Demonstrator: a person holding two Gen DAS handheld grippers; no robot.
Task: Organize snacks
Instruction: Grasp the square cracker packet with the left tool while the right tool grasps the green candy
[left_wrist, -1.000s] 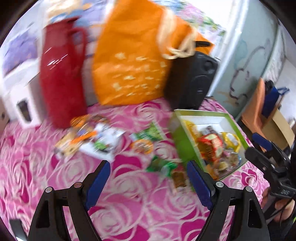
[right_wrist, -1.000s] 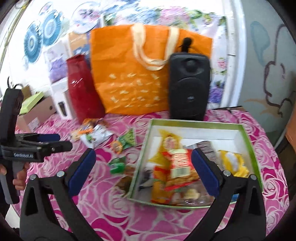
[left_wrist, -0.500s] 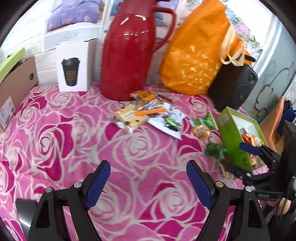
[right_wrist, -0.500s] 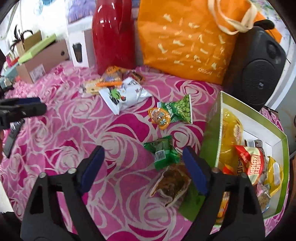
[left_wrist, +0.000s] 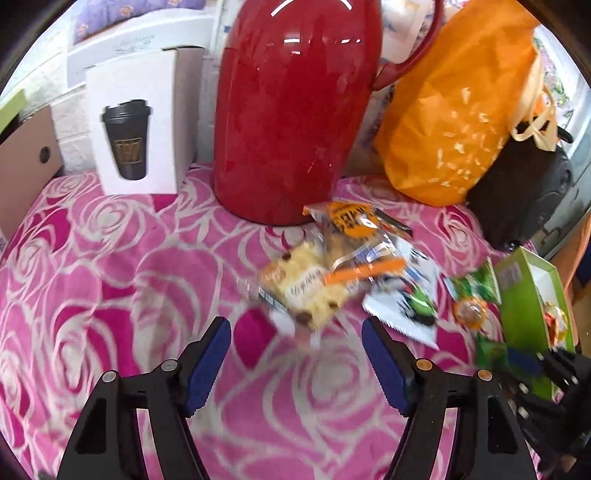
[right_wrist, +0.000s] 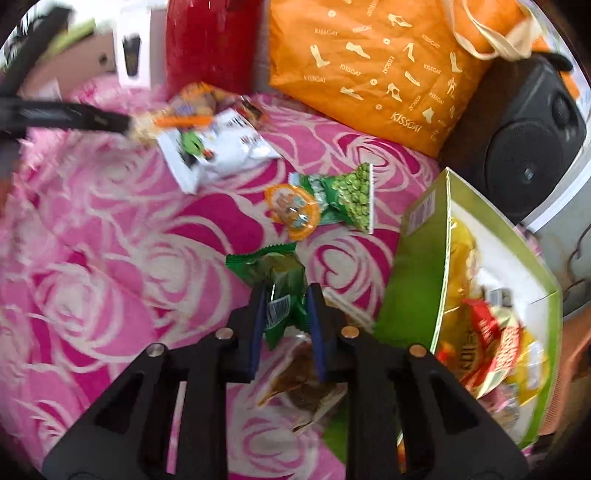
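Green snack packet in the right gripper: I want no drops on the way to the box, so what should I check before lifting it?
1. Right gripper closed on the green snack packet: ok, both fingers press its sides.
2. Grip depth: cannot tell; the view is blurred.
3. Brown packet under the gripper left free: cannot tell.
4. Green box open with room: ok, open on top, white floor bare at the far end.
5. Path to the box: ok, it stands right beside the packet.
6. Left gripper out of the way: ok, open, over the yellow snack pack.
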